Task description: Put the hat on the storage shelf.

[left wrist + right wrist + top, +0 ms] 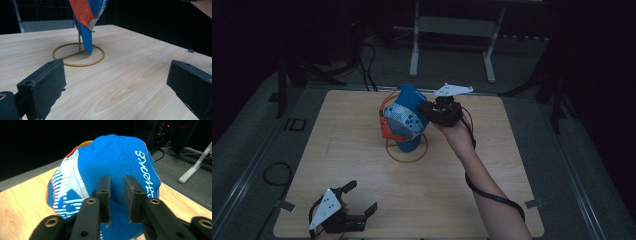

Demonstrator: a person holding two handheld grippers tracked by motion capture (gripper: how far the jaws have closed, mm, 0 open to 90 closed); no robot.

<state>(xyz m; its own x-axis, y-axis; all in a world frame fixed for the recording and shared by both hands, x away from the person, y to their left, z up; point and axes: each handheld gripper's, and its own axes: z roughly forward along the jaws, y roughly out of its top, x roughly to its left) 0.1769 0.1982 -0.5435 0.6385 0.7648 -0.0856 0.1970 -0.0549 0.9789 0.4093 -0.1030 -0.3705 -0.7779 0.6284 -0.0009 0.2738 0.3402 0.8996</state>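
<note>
A blue, white and orange cap [404, 117] [87, 12] [120, 157] hangs on a gold wire stand with a ring base [406, 150] [78, 53] at the middle of the wooden table [362, 165], its blue brim pointing down toward the ring. My right gripper [427, 107] [117, 178] is at the cap's right side, its jaws drawn close together on the blue crown fabric. My left gripper [360, 197] [115, 67] rests low near the table's front left edge, wide open with nothing between its jaws, facing the stand.
A white-legged frame [452, 30] stands on the floor behind the table. Cables [277, 172] loop on the floor at the left. Small grey tape marks [532, 203] sit near the table's front corners. Bare wood lies between the stand and my left gripper.
</note>
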